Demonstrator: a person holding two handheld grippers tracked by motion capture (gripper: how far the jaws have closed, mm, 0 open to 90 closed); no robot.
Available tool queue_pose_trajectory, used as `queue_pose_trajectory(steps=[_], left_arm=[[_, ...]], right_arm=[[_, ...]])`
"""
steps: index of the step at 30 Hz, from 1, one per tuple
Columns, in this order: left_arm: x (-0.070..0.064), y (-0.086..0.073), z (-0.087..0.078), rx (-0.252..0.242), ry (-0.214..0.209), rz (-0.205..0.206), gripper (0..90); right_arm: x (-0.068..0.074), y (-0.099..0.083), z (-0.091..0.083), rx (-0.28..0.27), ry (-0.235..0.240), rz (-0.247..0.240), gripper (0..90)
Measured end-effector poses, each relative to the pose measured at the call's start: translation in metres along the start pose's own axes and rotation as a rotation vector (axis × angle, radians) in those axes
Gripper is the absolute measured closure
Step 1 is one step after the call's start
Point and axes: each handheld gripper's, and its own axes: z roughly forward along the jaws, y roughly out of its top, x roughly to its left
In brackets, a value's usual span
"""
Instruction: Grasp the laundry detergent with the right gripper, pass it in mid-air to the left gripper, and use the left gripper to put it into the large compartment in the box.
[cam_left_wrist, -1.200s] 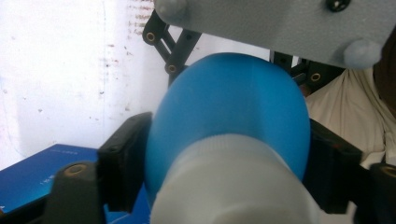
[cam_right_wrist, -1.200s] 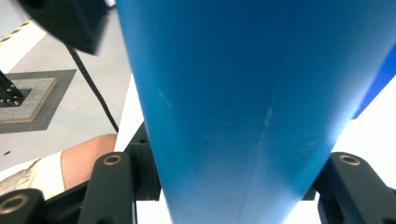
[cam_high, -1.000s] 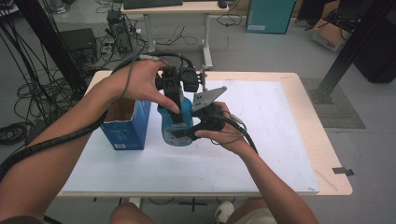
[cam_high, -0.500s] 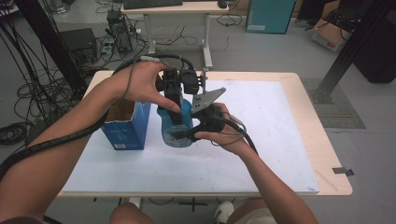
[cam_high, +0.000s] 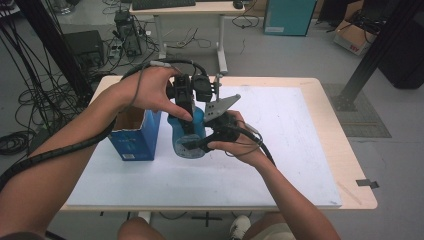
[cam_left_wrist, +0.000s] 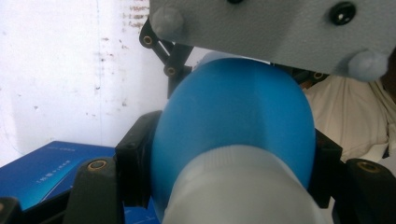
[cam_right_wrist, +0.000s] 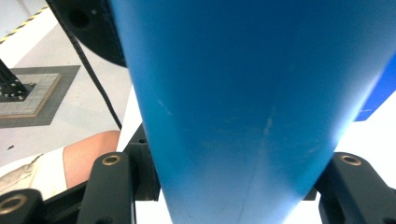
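Blue bottle (cam_high: 189, 135): held above the white mat (cam_high: 280, 125), just right of the open blue box (cam_high: 134, 135)
Progress: out of the box and gripped from both ends, I judge; whatever follows is left
Left gripper (cam_high: 186, 102): comes down from above, jaws clamped by the white cap (cam_left_wrist: 243, 191)
Right gripper (cam_high: 202, 145): held level from the right, jaws pinching the body

This is a lab or technical workroom. A wooden table (cam_high: 345, 165) with a white sheet (cam_high: 280, 150) stands on a bare grey floor (cam_high: 300, 55), with loose cables (cam_high: 30, 95) and black equipment (cam_high: 85, 45) at the left. Beyond it are a desk (cam_high: 190, 10), black metal framing (cam_high: 380, 40) and a cardboard box (cam_high: 352, 35).
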Motion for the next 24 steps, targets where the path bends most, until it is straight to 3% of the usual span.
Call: queue_pose_trajectory(steps=[5, 18, 19, 24], left_arm=[[0.0012, -0.0001, 0.0004, 0.0, -0.018, -0.007, 36.0], [-0.0003, 0.0, 0.0032, -0.013, 0.013, -0.004, 36.4], [0.0005, 0.0002, 0.0026, -0.006, -0.007, -0.001, 36.4], [0.0003, -0.0004, 0.0031, -0.012, 0.007, -0.001, 36.5]], right_arm=[[-0.0009, -0.001, 0.0014, -0.009, 0.015, 0.004, 42.1], [-0.0018, -0.0027, 0.0025, 0.002, 0.015, 0.008, 41.6], [-0.0019, -0.0026, 0.0025, 0.0, 0.014, 0.008, 41.6], [-0.0023, -0.0023, 0.0024, -0.006, 0.013, 0.001, 41.5]])
